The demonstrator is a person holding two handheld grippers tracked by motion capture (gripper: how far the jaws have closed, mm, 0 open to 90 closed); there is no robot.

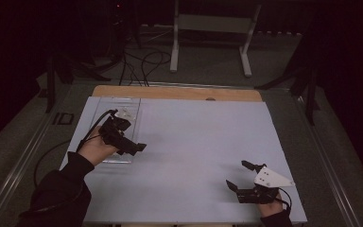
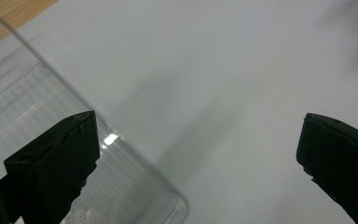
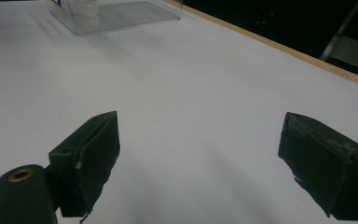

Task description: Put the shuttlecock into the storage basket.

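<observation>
Dark room; white table sheet (image 1: 194, 156) filled the centre of the high view, wooden edge along its top. Clear plastic tray (image 1: 118, 127) lay flat, left of centre. I held the left gripper (image 1: 139, 147) over the tray's lower right edge, jaws wide apart, gripping nothing. Right gripper (image 1: 238, 176), lower right, likewise spread and unladen.

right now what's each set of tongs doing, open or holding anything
Left tongs: open, empty, over the edge of the clear plastic tray.
Right tongs: open, empty.
</observation>
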